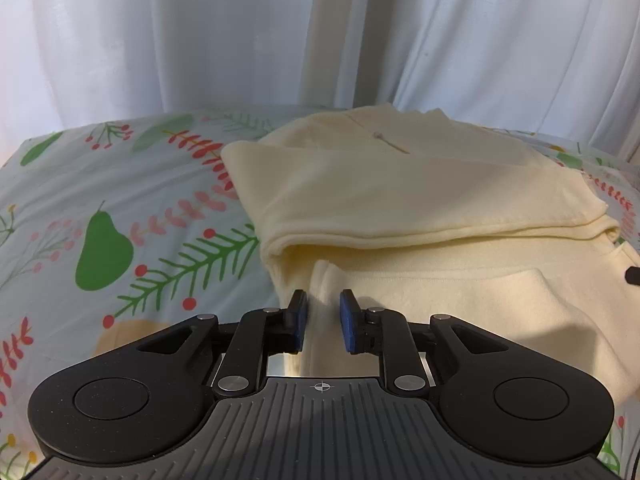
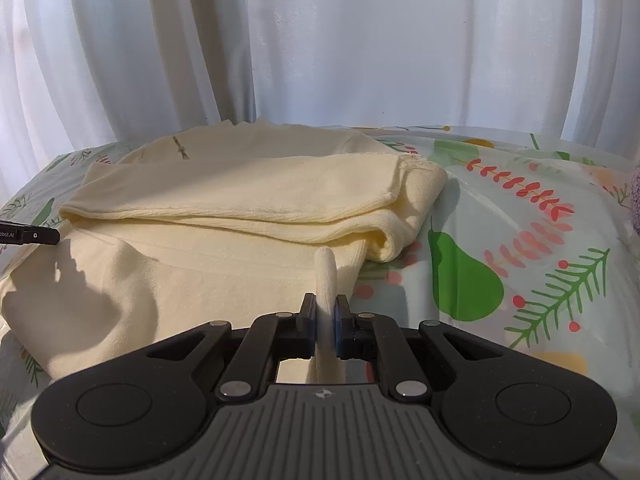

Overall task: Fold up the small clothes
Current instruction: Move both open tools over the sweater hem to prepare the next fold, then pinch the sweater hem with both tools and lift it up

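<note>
A cream-yellow garment (image 1: 400,192) lies partly folded on a patterned cloth, its far part doubled over the near part. It also shows in the right wrist view (image 2: 240,192). My left gripper (image 1: 323,322) is at the garment's near left edge. Its blue pads (image 1: 349,322) stand slightly apart around a raised fold of the fabric, with a gap at each side. My right gripper (image 2: 325,326) is shut on a pinched ridge of the garment's near right edge. The left gripper's tip (image 2: 36,236) shows at the far left of the right wrist view.
The patterned cloth (image 1: 120,240) with pears and red berries covers the surface on both sides of the garment (image 2: 500,260). White curtains (image 1: 200,40) hang close behind. A purple-grey object (image 2: 634,196) sits at the right edge.
</note>
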Motion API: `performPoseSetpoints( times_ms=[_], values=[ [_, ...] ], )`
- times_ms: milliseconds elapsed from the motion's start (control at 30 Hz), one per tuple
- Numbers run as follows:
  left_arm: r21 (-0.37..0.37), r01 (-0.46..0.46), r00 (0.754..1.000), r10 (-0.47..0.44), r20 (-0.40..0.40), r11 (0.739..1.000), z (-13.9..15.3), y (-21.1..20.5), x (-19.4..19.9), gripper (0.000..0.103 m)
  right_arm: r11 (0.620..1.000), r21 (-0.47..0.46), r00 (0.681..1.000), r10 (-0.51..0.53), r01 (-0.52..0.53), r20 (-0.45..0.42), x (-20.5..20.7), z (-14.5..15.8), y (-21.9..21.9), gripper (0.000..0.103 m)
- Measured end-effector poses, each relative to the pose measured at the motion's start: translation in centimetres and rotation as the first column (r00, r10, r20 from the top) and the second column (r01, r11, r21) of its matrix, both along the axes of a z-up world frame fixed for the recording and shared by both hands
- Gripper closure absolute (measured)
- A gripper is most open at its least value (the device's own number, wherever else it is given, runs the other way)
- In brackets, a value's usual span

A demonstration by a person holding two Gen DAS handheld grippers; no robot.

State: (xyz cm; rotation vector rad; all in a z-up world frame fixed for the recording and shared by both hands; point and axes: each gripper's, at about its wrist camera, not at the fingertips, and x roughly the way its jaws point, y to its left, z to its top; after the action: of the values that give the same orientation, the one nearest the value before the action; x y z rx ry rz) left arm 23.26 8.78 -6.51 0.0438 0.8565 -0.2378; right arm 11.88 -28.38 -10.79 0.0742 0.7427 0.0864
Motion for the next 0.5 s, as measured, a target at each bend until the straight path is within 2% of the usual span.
performPoseSetpoints(
  times_ms=[133,200,333,400,500],
  values=[
    [-0.056,0.025,0.999,-0.027,-0.04,0.998,-0.4,0.1,0.3,0.082,1.0,-0.001,1.0,0.011,-0.011,-0.022,0.2,-0.2,-0.1,0.093],
    [-0.039,0.042,0.998,-0.044,-0.033,0.998,-0.4,-0.2,0.2,0.089,1.0,-0.002,0.999,0.009,-0.009,-0.037,0.4,-0.5,-0.1,0.093],
    [0.011,0.047,0.999,-0.047,-0.012,0.999,0.1,-0.9,-0.3,0.093,0.998,-0.063,0.999,0.021,-0.023,-0.027,0.3,-0.3,0.8,0.096],
    [0.038,0.04,0.999,-0.041,0.015,0.998,1.2,-1.3,-0.8,0.094,0.995,-0.099,0.999,0.036,-0.035,0.012,-0.2,0.5,1.3,0.097],
    [-0.023,0.051,0.993,-0.048,0.109,0.998,5.0,-1.0,-1.2,0.094,0.995,-0.09,0.994,0.04,-0.031,0.102,-0.4,3.1,1.1,0.097]
  ],
)
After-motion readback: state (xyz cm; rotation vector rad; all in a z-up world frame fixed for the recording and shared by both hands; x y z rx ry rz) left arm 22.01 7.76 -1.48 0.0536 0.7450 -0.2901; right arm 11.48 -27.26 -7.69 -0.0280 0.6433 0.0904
